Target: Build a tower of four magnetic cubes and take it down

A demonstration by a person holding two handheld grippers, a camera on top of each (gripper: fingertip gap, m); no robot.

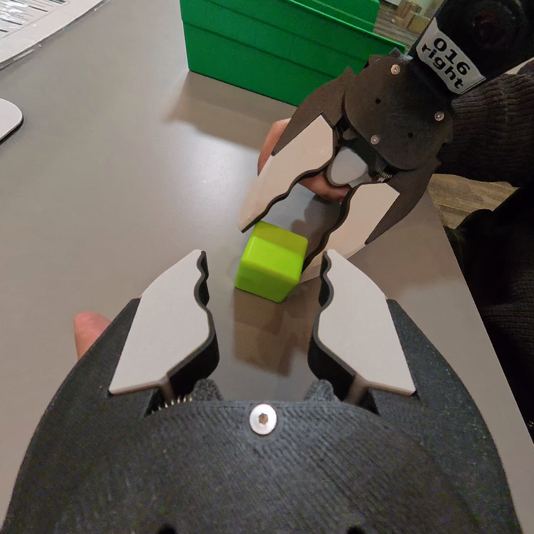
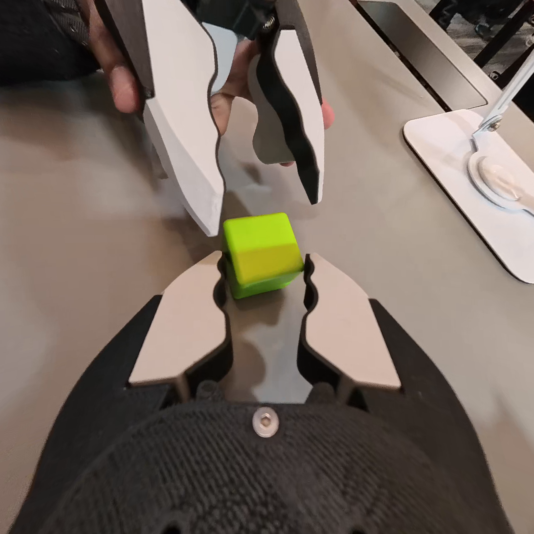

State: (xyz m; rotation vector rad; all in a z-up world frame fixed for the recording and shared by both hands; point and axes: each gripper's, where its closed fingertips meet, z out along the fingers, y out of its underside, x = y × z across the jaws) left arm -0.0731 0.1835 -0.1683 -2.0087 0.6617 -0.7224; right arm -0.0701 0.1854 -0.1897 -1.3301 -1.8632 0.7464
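Observation:
A lime-green cube (image 1: 271, 263) stands on the grey table (image 1: 115, 173). A seam across it hints at two cubes stacked, the upper slightly twisted, but I cannot tell. My right gripper (image 2: 263, 255) has a fingertip touching each side of the cube (image 2: 260, 245). In the left wrist view it (image 1: 274, 248) reaches in from the upper right. My left gripper (image 1: 264, 255) is open and empty, just short of the cube on the near side. In the right wrist view it (image 2: 264, 218) hangs just above and behind the cube.
A green bin (image 1: 274, 43) stands at the back of the table. A white stand base with a metal arm (image 2: 476, 187) lies to the right of the cube, with a silver slab (image 2: 419, 43) behind it. The table edge (image 1: 462, 260) runs close by.

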